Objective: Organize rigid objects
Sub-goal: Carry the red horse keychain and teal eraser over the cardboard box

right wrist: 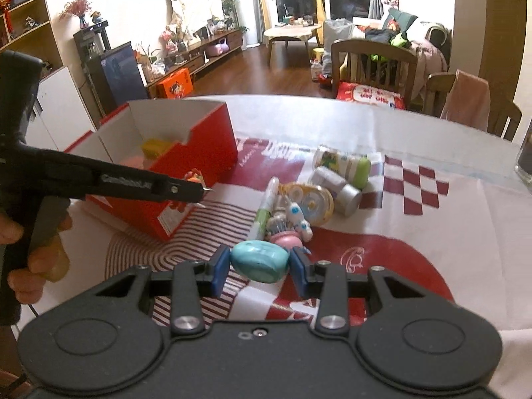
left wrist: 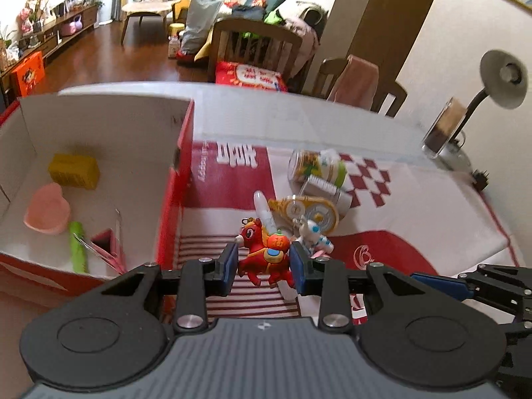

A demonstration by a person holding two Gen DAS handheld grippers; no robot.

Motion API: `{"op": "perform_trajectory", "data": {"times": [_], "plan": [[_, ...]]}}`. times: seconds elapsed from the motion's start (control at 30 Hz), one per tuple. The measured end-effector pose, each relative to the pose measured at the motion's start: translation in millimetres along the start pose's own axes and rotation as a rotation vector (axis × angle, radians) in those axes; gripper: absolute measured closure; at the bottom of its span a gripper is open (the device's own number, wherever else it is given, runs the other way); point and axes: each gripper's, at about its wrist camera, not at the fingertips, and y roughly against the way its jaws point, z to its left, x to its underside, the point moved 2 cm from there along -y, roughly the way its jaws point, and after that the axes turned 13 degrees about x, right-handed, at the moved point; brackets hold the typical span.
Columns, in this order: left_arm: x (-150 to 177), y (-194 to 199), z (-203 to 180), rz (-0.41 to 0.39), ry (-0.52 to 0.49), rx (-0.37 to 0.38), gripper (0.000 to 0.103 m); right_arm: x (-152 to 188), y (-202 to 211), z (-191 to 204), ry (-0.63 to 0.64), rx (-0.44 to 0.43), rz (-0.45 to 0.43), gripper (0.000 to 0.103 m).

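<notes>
- The tabletop [left wrist: 332,113] was covered with a white cloth printed with red stripes, checks and lettering; wooden chairs [right wrist: 372,63] stood at its far edge, one draped with a pink towel.
- Beyond lay a living room with dark wood flooring, a low round coffee table [right wrist: 292,33], a cluttered sofa and a long low cabinet along the wall.
- A desk lamp [left wrist: 502,79] and a glass jar stood near the tabletop's far right corner.
- The left tool [left wrist: 264,262] was clamped narrowly on a red toy horse [left wrist: 262,256], held above the cloth; the horse's long axis ran across the jaws, head toward the box, an orange ornament on its back.
- The right tool [right wrist: 260,266] gripped a teal oval toy [right wrist: 259,261] between its blue pads, its long axis lying across the jaws, lifted over the cloth.
- A red cardboard box [left wrist: 176,199] with a white interior sat at the tabletop's left side, open on top.
- Inside it lay a yellow block [left wrist: 73,170] near the far wall, a pink heart-shaped dish [left wrist: 47,212], a green stick [left wrist: 77,247] and a small pink open carton [left wrist: 106,246] by the near wall.
- Mid-tabletop, a loose pile held a white-and-green pen [right wrist: 266,209] pointing away, a yellow correction-tape dispenser [right wrist: 309,202], a white-and-blue figurine [right wrist: 297,216], a silver tin [right wrist: 339,189] and a green-lidded jar [right wrist: 345,166], both lying on their sides.
- A person's hand [right wrist: 36,249] held the left tool's handle.
</notes>
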Motion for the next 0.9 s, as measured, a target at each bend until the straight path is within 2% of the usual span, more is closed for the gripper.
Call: {"op": "perform_trajectory", "data": {"times": [0.23, 0.47, 0.67, 0.9], "plan": [[-28, 45, 13, -0.065, -0.02, 0.02, 0.07, -27, 18, 24, -0.008, -0.014, -0.048, 0.065], [-51, 80, 42, -0.111, -0.039, 0.002, 0.07, -54, 25, 56, -0.004, -0.022, -0.086, 0.065], [-64, 105, 78, -0.117, -0.039, -0.009, 0.07, -71, 24, 93, 0.017, -0.023, -0.106, 0.065], [-67, 119, 123, -0.098, -0.044, -0.046, 0.07, -89, 4, 135, 0.044, -0.032, -0.089, 0.065]]}}
